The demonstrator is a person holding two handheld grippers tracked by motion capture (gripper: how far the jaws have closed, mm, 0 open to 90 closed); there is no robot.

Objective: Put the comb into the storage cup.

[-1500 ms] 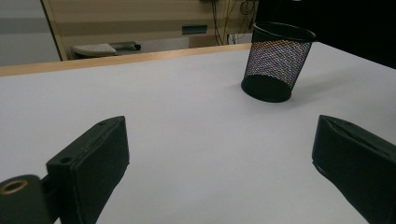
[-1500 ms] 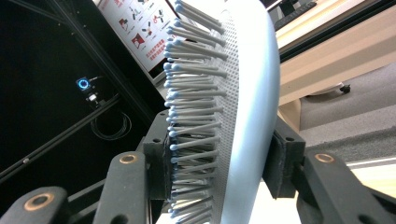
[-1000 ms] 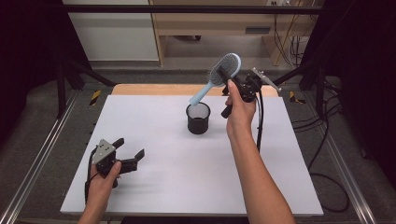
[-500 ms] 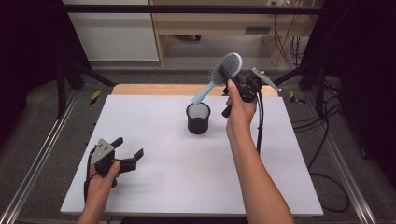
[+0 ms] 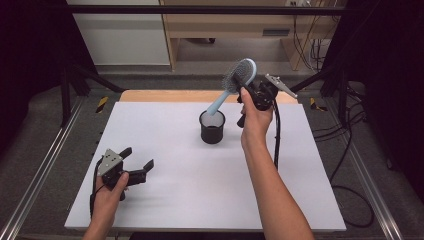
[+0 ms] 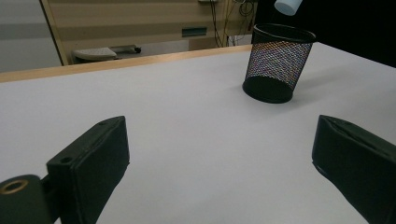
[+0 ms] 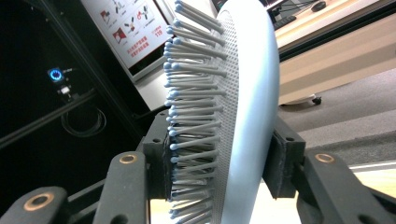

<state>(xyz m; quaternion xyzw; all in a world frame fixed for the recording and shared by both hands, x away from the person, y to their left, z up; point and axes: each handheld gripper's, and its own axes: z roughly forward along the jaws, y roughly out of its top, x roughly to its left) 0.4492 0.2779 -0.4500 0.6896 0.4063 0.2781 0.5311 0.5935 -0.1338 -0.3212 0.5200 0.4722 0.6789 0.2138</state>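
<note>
Pale blue hairbrush (image 5: 235, 82), black mesh cup (image 5: 212, 127), white table (image 5: 190, 200), black tools.

Black gripper (image 5: 136, 167) bodies – brass-toned screws, black cables, apparently sleeveless arms.

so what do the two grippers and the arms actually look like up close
Both grippers are black. The left gripper carries a grey three-cornered plate on top, and so does the right gripper. A black cable trails from each. In the gripper views the jaws are blocky, with matte black pads and brass-coloured pivot rings. The forearms are bare, with no sleeves or gloves showing.
</note>
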